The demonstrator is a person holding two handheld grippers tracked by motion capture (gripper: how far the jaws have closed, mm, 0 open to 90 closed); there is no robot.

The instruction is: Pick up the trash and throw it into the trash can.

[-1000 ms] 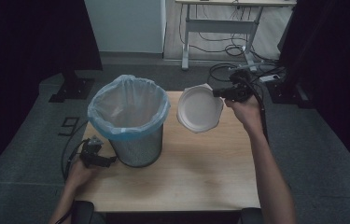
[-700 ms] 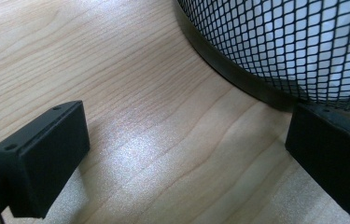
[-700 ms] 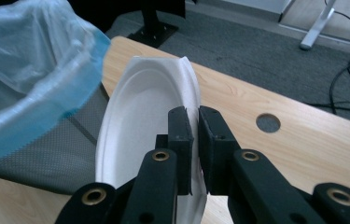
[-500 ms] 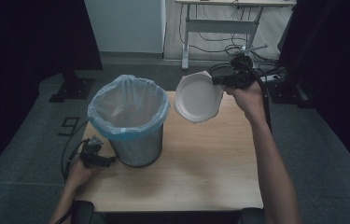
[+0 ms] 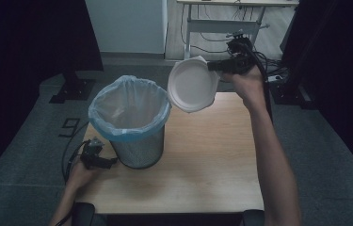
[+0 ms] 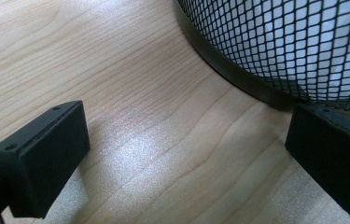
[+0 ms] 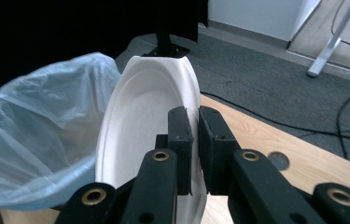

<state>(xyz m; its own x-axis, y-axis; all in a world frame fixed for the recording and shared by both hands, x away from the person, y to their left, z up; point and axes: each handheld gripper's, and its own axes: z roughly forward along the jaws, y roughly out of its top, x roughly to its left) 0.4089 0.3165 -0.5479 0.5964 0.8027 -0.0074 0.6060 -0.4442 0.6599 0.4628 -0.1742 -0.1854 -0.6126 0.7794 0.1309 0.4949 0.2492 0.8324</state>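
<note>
Mesh wastebasket (image 5: 134,136) stands at about nine o'clock on the wooden counter (image 5: 202,160), black wire with a pale blue bag liner (image 5: 129,101) folded over its rim; whether anything lies in the bag cannot be made out. Beside its base at seven o'clock the left gripper (image 5: 100,160) lies low on the wood, fingers (image 6: 42,156) spread wide with bare counter between them, one close by the basket's bottom ring. Toward one o'clock, a white disposable plate (image 5: 192,84) hangs in the air above the counter's far edge, just right of the basket rim. It is round, shallow, with a raised rim, tipped nearly on edge, its hollow facing the camera. The right gripper (image 5: 215,67) has its fingers (image 7: 182,140) clamped on the plate's rim.
</note>
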